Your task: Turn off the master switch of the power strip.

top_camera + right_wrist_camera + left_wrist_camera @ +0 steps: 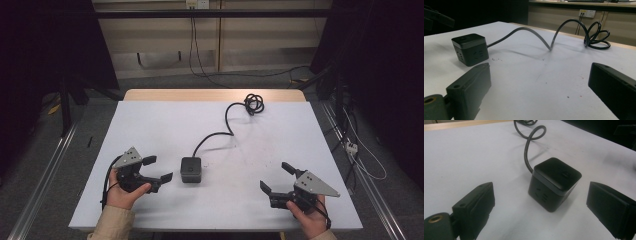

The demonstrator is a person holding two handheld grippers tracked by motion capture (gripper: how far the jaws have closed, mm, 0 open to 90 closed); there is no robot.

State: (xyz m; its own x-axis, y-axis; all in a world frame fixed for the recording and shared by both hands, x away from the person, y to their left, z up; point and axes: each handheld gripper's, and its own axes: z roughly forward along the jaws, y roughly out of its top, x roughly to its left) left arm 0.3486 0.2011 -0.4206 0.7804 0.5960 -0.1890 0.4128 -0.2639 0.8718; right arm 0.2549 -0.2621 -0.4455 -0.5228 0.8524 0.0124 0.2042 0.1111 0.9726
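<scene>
White covers the table [160,125], and a strip of pale wood shows along its far edge, at 12 o'clock. Grey floor lies all around it, with loose wires on it and a pale wall behind. Dark shapes stand at both sides of the room, too dark to make out. A black cube [191,169] sits on the table a little to the 9 o'clock side of the middle. It has small plug holes on its sides. Its black cord [227,120] goes off toward 1 o'clock, bends in a wave, and ends in a messy coil [254,103] near the far edge. The plug end is hidden in that coil. The left gripper [157,168] is at 9 o'clock from the cube, near it but not touching. Its jaws are wide apart and hold nothing. The right gripper [276,176] is down at 5 o'clock, well apart from the cube. Its jaws are spread wide too, with nothing in them. A hand [122,194] holds each one, and the arms are cut off at the bottom edge.
</scene>
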